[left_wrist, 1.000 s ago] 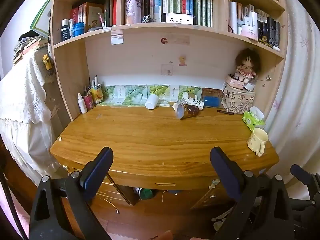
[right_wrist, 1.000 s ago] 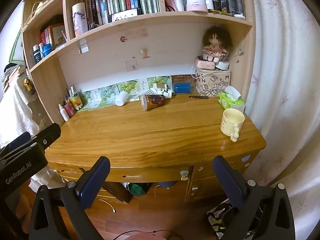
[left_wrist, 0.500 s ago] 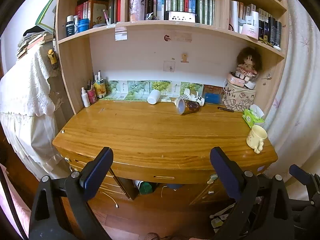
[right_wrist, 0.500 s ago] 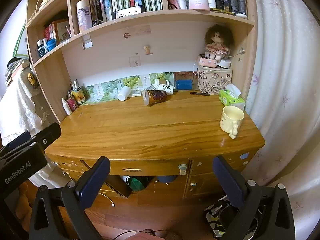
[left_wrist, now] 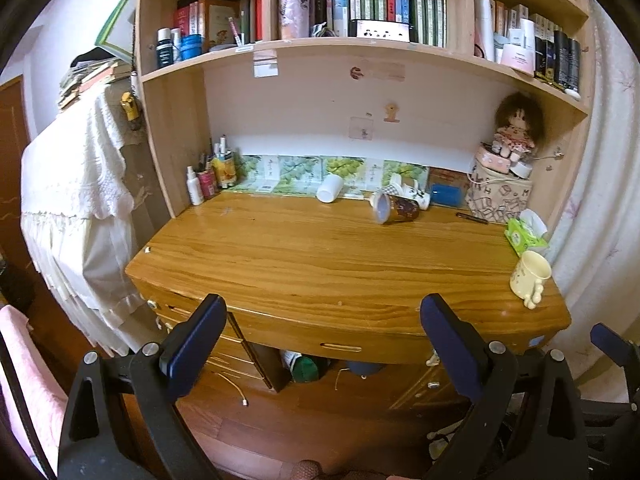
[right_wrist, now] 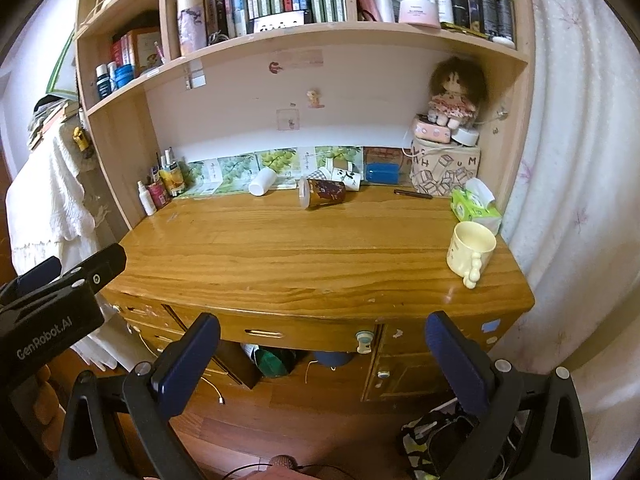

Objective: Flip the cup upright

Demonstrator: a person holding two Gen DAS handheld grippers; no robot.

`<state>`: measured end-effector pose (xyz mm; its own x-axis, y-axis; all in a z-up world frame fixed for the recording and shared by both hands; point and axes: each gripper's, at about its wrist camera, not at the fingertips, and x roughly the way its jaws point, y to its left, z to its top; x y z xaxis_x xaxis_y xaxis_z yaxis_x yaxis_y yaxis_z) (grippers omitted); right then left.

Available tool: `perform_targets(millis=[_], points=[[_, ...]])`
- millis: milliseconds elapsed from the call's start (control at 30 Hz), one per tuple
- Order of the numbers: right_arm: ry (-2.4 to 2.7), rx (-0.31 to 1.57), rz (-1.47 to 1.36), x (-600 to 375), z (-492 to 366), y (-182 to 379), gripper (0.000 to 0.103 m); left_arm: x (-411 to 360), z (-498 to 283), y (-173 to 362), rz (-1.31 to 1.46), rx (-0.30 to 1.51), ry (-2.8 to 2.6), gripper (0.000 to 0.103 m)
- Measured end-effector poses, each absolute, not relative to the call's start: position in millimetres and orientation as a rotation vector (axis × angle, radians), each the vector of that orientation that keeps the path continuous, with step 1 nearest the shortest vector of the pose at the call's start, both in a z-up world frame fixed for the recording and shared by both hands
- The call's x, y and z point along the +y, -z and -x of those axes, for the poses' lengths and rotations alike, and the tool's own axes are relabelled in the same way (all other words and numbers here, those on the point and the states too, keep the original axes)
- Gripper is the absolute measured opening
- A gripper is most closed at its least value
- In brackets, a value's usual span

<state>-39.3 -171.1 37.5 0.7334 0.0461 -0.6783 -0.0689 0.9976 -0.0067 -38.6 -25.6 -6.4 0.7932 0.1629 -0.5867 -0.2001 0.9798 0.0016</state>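
Desk (left_wrist: 320,256): varnished wood, showing glossy sheen. Mug (right_wrist: 470,250), right edge: looking smooth glazed ceramic. Gripper pads (right_wrist: 186,364): appearing matt.

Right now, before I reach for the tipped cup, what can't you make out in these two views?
- Brown cup on its side: whether anything is inside, too small in both views.
- White cups behind it: partly hidden by the brown cup, right view.
- Under the desk: items shadowed, cut off by its front edge.
- Right claw in the left view: only an edge shows.
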Motion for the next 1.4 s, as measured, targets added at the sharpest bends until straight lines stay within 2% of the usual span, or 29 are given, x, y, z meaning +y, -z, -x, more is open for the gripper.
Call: perform_targets(millis=[867, 1400], points=[[-0.083, 0.752, 0.018, -191.5, -4.3, -29.1, 0.103, -36.9, 4.1, 14.5, 0.114, 0.636, -0.178, 0.098], [0.029, 0.823, -0.069, -219.3, -96.2, -14.6, 0.103, -51.4, -112.5, 10.6, 0.007, 0.630, -0.085, 0.098]])
